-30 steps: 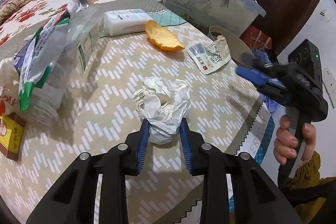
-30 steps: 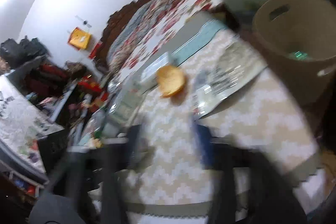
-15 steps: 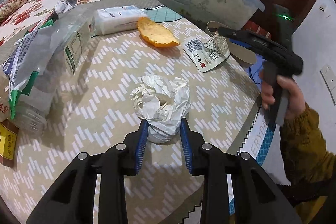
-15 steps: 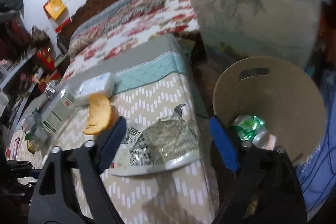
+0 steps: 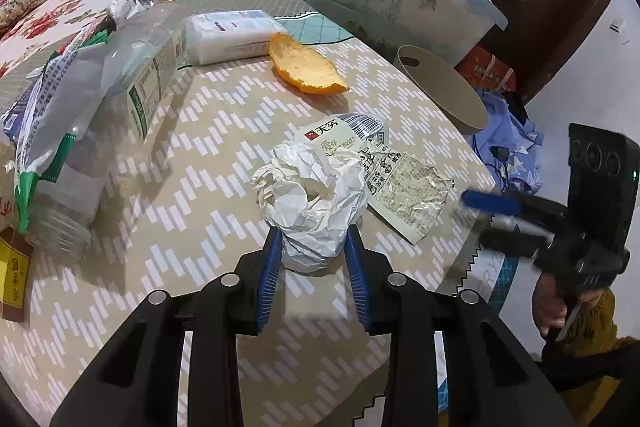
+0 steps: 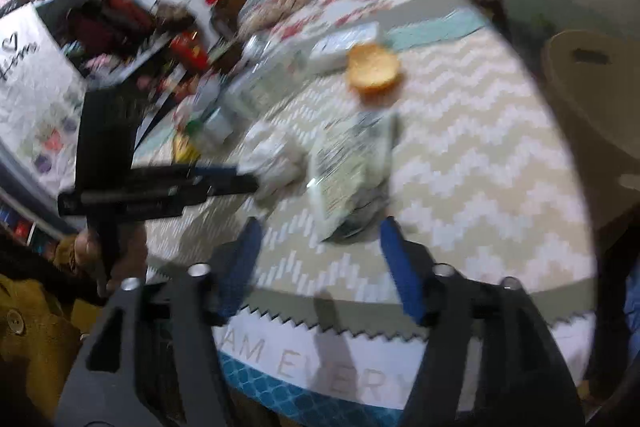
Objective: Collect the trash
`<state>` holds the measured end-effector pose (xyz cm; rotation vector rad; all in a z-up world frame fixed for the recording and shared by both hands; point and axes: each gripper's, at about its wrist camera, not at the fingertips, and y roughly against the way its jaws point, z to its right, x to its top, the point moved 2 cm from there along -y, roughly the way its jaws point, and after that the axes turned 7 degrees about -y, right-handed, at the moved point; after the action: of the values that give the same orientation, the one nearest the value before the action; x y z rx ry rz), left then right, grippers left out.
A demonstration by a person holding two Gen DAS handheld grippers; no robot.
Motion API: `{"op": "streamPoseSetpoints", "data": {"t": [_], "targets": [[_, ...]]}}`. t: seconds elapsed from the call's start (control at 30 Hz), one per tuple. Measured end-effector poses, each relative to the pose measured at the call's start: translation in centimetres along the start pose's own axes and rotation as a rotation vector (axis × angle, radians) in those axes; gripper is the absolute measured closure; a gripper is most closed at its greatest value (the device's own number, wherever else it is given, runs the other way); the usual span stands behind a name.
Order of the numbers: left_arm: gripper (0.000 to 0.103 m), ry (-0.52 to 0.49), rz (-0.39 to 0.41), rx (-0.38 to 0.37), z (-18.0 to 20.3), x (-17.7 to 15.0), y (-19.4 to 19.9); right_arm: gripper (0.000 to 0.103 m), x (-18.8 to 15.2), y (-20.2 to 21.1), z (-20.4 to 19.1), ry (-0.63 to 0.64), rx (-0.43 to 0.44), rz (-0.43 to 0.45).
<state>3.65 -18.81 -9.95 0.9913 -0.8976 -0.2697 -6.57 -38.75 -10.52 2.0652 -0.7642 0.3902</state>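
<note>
Paper wad point(image 5: 316, 203) on the table point(image 5: 192, 163), pinched at its near end between the pads of the left gripper point(image 5: 313, 269), which is opening slightly yet pressing on it. Looks light, soft, crushable; best taken across the bulk, as here. Wrapper point(image 5: 400, 183) flat beside and partly under the wad: thin, crinkly, likely slippery; best nipped at a raised edge. Right gripper point(image 6: 320, 259) spread, closing, nothing between its fingers, aimed at that wrapper from the table's edge. Peel point(image 5: 306, 71) farther back, curved, stiffish. Bin point(image 5: 440, 87) off the far edge. Counted: one wad, one wrapper, one peel, one bottle point(image 5: 100, 107), one tissue pack point(image 5: 228, 35), one bin, two grippers
</note>
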Motion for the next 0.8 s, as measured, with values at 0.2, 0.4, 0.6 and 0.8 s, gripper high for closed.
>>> {"op": "streamPoseSetpoints", "data": {"t": [0.2,0.4,0.6,0.8], "targets": [[0.072,0.003,-0.002,0.009,0.3,-0.3,0.1,0.035,2.0,0.5,2.7,-0.082,-0.067,0.055],[0.071,0.013,-0.004,0.01,0.2,-0.4,-0.1,0.035,2.0,-3.9,-0.3,0.031,-0.114,-0.005],[0.073,-0.001,0.005,0.008,0.5,-0.4,0.1,0.075,0.6,-5.4,-2.3,0.136,-0.147,-0.027],[0.074,0.001,0.018,-0.047,1.2,0.0,0.3,0.083,0.2,-2.4,-0.5,0.016,-0.088,0.041]]}}
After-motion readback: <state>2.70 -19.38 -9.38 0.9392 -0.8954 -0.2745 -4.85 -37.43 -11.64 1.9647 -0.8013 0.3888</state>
